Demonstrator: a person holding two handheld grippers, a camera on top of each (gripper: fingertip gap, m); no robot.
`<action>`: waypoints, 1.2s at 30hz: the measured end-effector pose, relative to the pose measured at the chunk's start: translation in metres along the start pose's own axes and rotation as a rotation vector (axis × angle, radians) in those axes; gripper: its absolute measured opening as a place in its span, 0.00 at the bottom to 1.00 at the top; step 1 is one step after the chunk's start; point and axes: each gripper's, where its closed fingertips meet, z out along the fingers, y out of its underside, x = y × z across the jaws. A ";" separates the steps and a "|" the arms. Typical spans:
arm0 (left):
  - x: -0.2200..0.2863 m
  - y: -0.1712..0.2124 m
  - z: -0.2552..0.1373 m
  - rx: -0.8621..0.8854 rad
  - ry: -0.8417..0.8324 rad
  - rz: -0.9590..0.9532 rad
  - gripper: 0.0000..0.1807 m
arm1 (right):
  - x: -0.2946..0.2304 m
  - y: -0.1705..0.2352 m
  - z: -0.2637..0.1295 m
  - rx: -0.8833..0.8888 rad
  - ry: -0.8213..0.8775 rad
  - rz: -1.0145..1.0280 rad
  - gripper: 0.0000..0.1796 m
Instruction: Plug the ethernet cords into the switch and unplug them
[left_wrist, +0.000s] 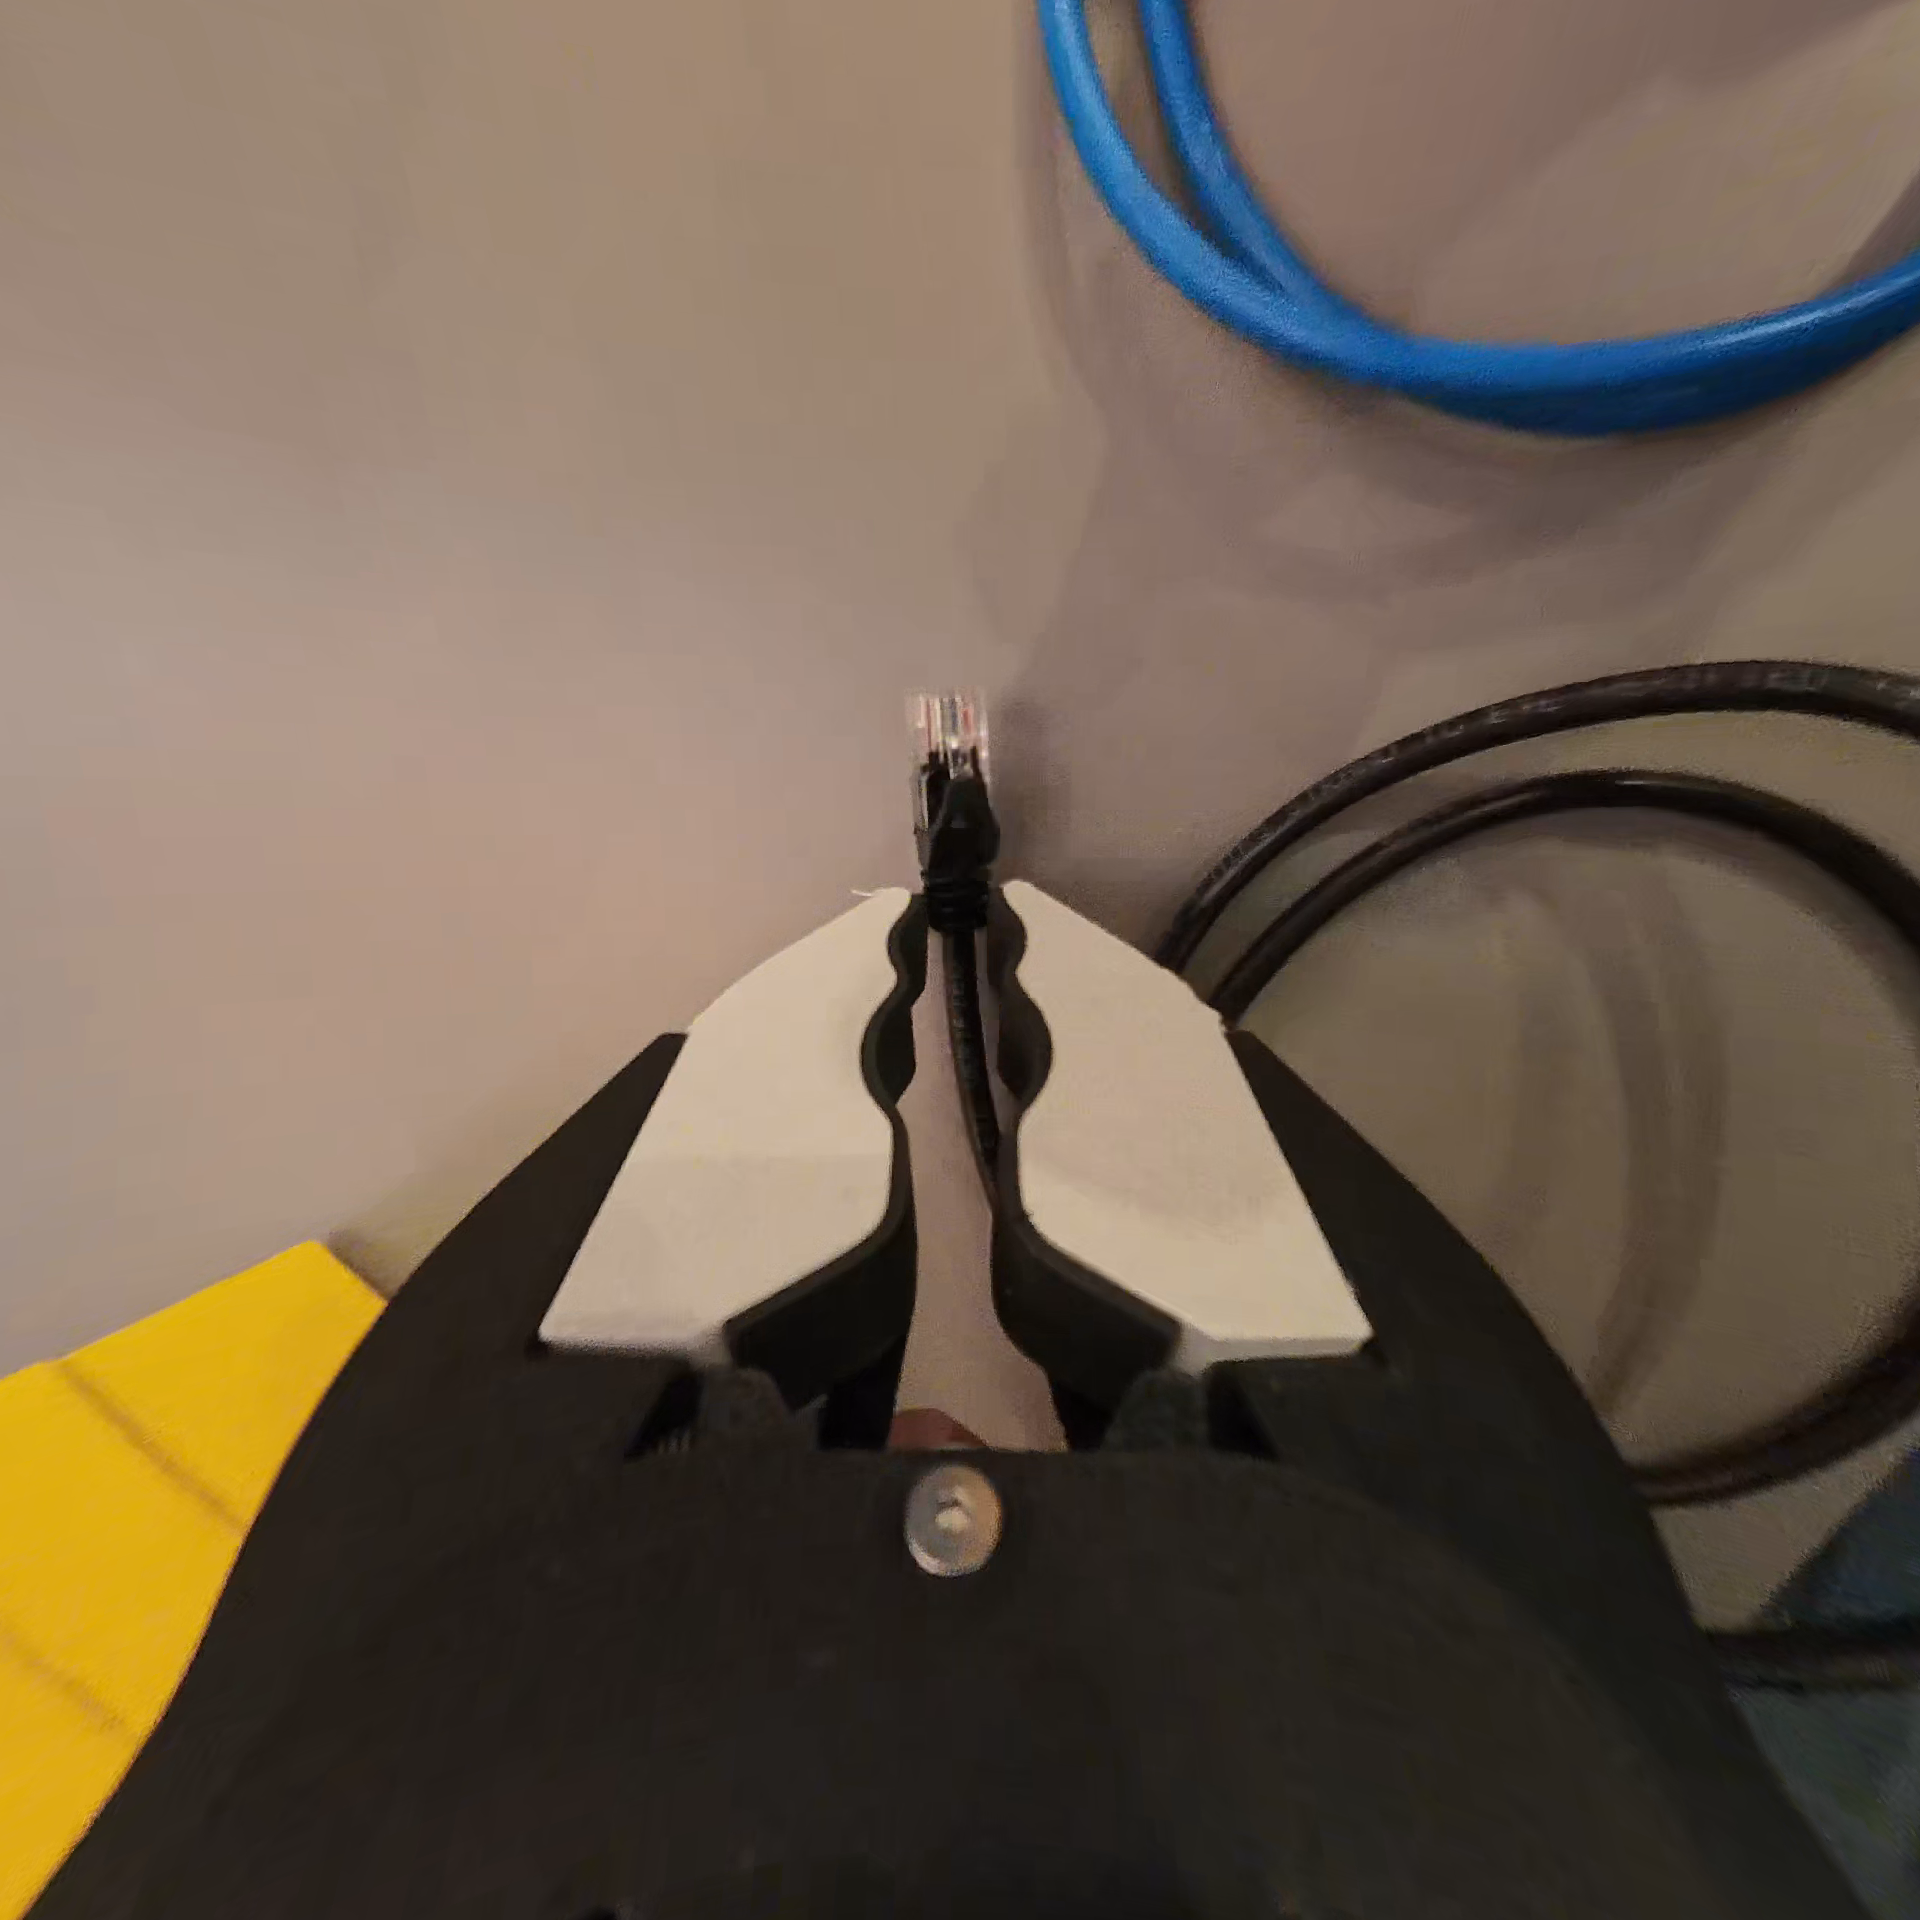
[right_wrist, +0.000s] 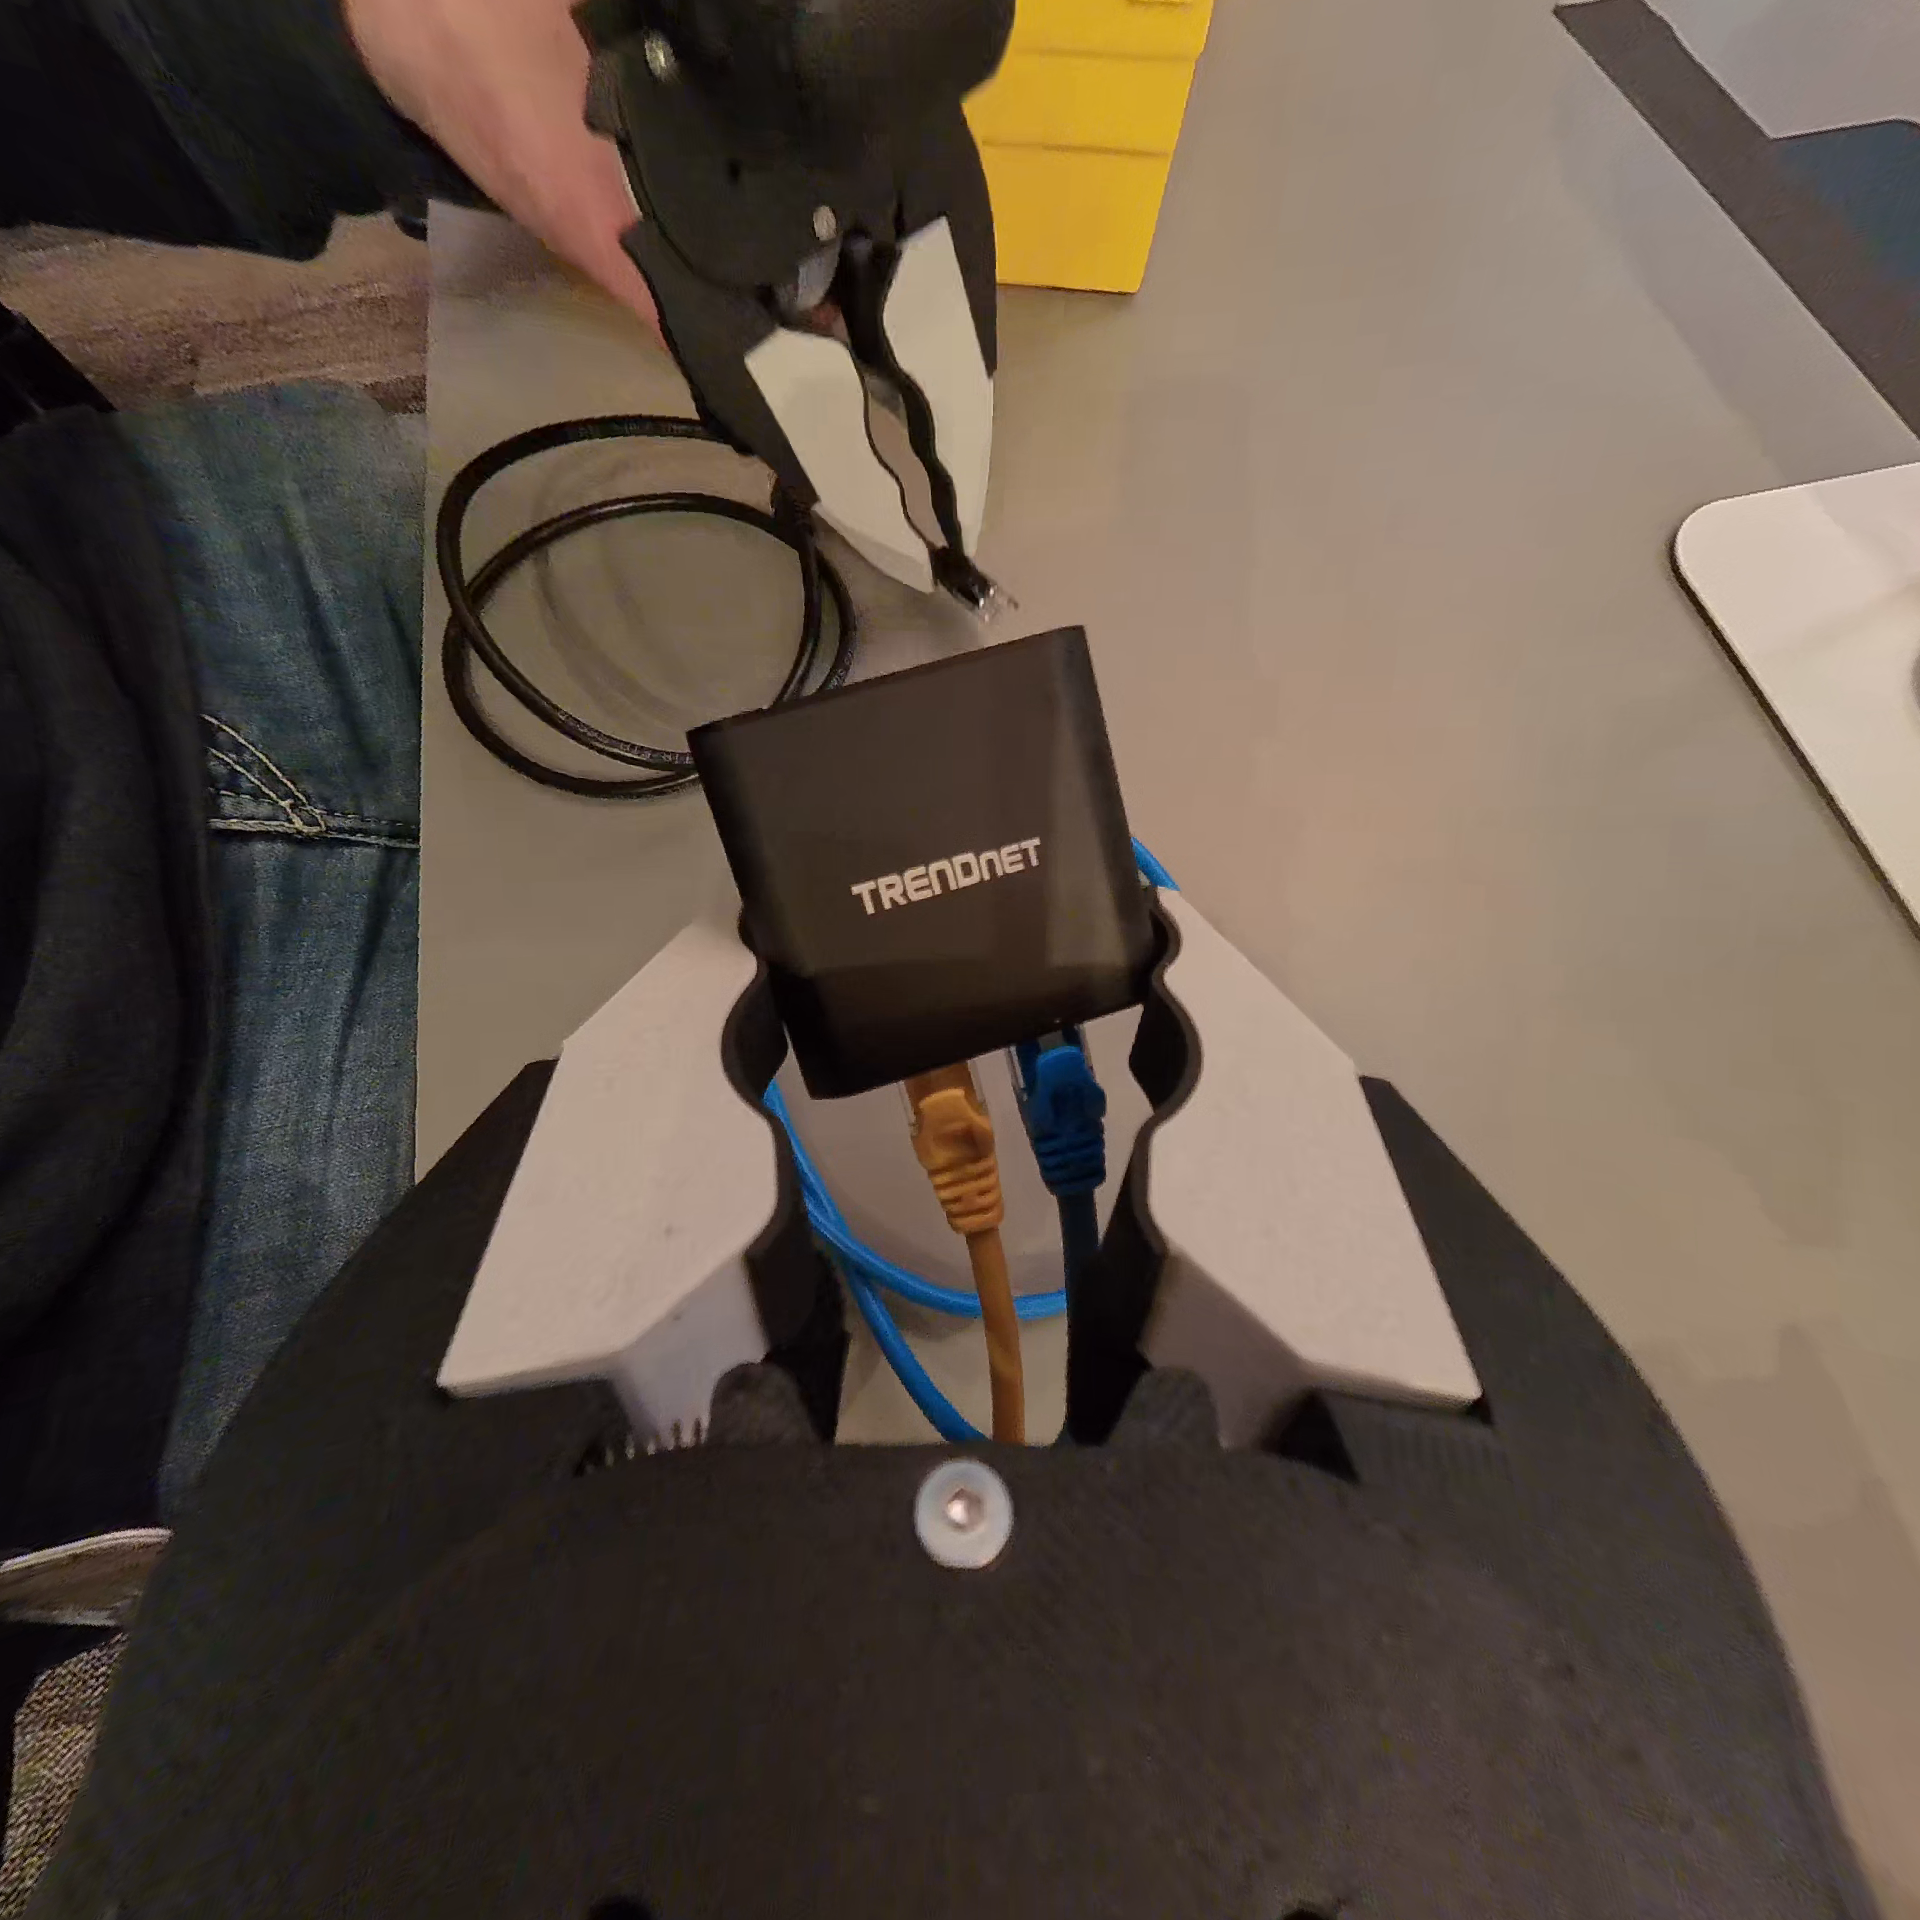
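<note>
At the far left of the right wrist view, a person's hand (right_wrist: 499, 125) holds the left gripper (right_wrist: 951, 561), its tongs pinching the black cord (left_wrist: 961, 1039) just behind the boot, so the clear plug (left_wrist: 945, 724) sticks out past the tips, aimed down at the grey table (right_wrist: 1351, 727). The rest of that cord lies coiled on the table (right_wrist: 623, 634) to the left of the switch (right_wrist: 925, 852). Nearer and further right, the right gripper (right_wrist: 951, 961) clamps the black switch by its two sides, the port face turned toward the camera. An orange cord (right_wrist: 961, 1153) and a dark blue cord (right_wrist: 1062, 1117) are already seated in that face, and a light blue cable (right_wrist: 883, 1288) loops beneath. I judge the plugging-in phase is under way, with the black cord the third to go in. The plug now hangs just beyond the switch's far edge, the wrong side, so the next move calls for bringing it round to the near port face, or turning the switch, and lining its latch up with a free socket. White lettering marks the switch's top; I leave it unread. A yellow box (right_wrist: 1081, 145) stands far off, and a white pad (right_wrist: 1818, 623) lies at the right edge.
</note>
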 end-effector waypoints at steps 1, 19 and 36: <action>0.000 0.000 0.003 0.012 -0.009 -0.002 0.06 | 0.000 0.000 0.000 0.001 0.000 0.001 0.37; 0.003 -0.007 -0.005 0.017 -0.542 0.674 0.07 | -0.002 0.001 -0.003 0.026 -0.001 0.008 0.37; -0.011 -0.014 -0.013 0.161 -0.168 0.160 0.06 | -0.001 -0.001 -0.005 0.045 -0.008 0.011 0.37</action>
